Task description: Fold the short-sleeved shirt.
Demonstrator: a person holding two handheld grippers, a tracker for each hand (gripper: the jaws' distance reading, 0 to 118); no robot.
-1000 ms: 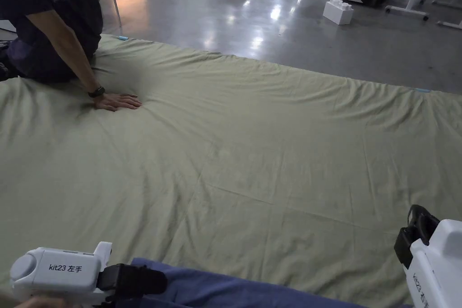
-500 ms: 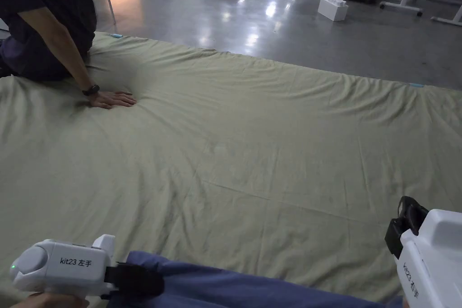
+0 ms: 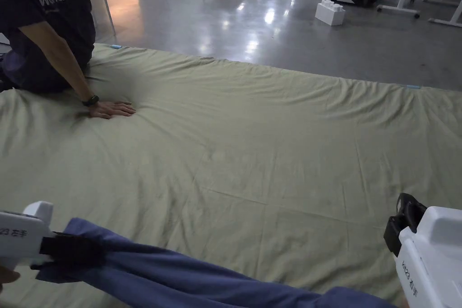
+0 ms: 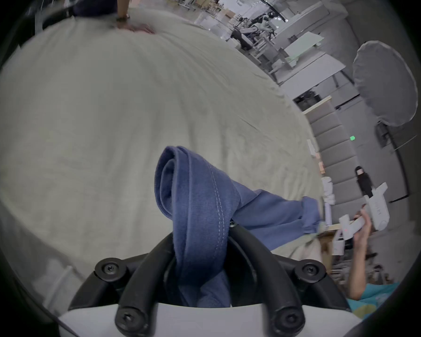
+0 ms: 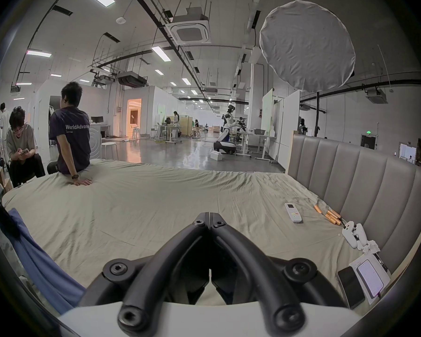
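Blue shirt bunched into long rope along near edge of bed, olive sheet beneath. Left claw clamped on one end of shirt — both jaws pressing fabric. Right claw closed, jaws meeting tip to tip, holding nothing. Person's hand rests flat on bed, far left.

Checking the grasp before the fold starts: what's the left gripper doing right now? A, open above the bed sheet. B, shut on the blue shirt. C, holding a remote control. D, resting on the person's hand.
B: in the left gripper view, the left gripper has both jaws pressed on a bunched fold of the blue shirt.
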